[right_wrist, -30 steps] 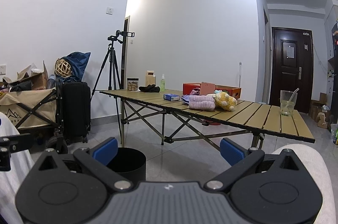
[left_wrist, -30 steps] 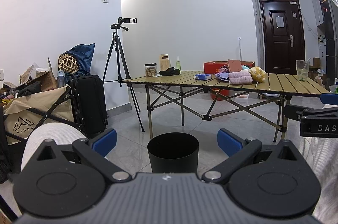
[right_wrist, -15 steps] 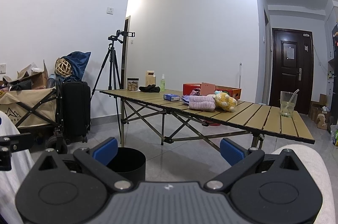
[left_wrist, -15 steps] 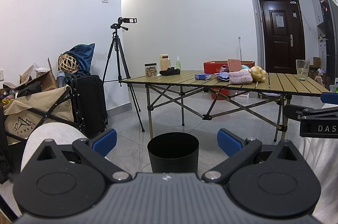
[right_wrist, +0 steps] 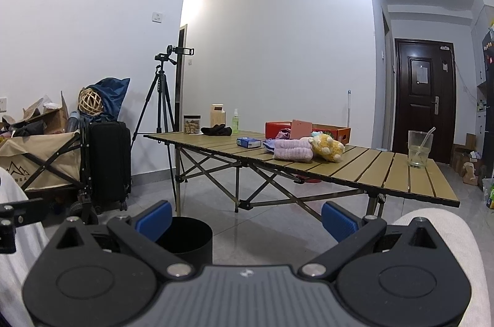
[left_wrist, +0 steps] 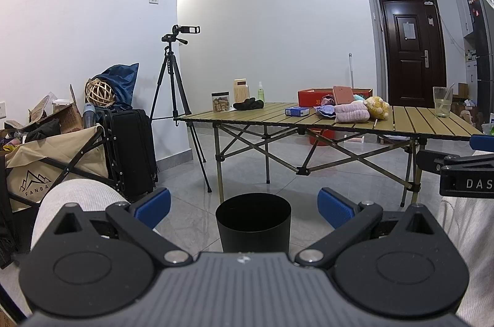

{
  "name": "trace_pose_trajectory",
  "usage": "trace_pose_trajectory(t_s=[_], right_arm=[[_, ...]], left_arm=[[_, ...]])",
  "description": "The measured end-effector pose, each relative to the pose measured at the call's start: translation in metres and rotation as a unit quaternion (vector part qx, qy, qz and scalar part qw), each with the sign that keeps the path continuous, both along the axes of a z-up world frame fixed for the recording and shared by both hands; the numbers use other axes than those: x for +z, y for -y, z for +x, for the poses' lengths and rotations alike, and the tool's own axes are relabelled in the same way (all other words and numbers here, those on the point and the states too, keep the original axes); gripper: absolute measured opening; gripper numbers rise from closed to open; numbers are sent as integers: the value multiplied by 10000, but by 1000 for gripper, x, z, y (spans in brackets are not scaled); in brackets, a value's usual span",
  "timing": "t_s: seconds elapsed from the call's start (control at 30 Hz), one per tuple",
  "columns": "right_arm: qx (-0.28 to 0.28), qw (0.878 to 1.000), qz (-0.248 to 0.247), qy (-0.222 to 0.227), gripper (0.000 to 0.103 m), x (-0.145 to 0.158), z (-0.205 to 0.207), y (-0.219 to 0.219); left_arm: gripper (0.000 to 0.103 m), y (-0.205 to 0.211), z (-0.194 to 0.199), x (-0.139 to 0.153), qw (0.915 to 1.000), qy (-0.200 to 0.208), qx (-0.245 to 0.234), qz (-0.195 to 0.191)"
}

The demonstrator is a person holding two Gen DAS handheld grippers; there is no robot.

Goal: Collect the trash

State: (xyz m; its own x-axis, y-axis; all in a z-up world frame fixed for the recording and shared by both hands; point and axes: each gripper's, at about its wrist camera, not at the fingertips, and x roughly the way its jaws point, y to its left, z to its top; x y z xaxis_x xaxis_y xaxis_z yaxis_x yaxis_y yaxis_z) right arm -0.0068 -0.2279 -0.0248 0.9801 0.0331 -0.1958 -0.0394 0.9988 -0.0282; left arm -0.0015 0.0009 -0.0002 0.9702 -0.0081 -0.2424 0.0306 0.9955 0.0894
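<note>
A black round bin (left_wrist: pixel 253 220) stands on the tiled floor right in front of my left gripper (left_wrist: pixel 244 208), which is open with nothing between its blue pads. In the right wrist view the same bin (right_wrist: pixel 189 240) sits at lower left, behind the left finger of my right gripper (right_wrist: pixel 246 217), also open and holding nothing. Farther off stands a folding slatted table (left_wrist: pixel 410 125) carrying a small blue box (left_wrist: pixel 297 111), pink cloth (left_wrist: pixel 352 113), a yellow plush toy (left_wrist: pixel 377 108), a plastic cup with a straw (left_wrist: pixel 442 101), black gloves (left_wrist: pixel 248 104), a jar (left_wrist: pixel 220 102) and a green bottle (left_wrist: pixel 261 93).
A camera tripod (left_wrist: pixel 177 86) stands left of the table. A black suitcase (left_wrist: pixel 131 151) and a beige folding wagon (left_wrist: pixel 46 163) full of clutter line the left wall. A red box (left_wrist: pixel 311 97) lies behind the table. A dark door (left_wrist: pixel 412 52) is at the back right. A person's light-clad knees flank both grippers.
</note>
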Motion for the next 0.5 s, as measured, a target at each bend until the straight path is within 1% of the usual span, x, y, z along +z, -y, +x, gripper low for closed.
trace_pose_trajectory(t_s=[0.5], right_arm=[[-32,10000,-39,-23,103,-1,1,-1]], left_arm=[[103,0,0,-1,10000,-16,-6,8]])
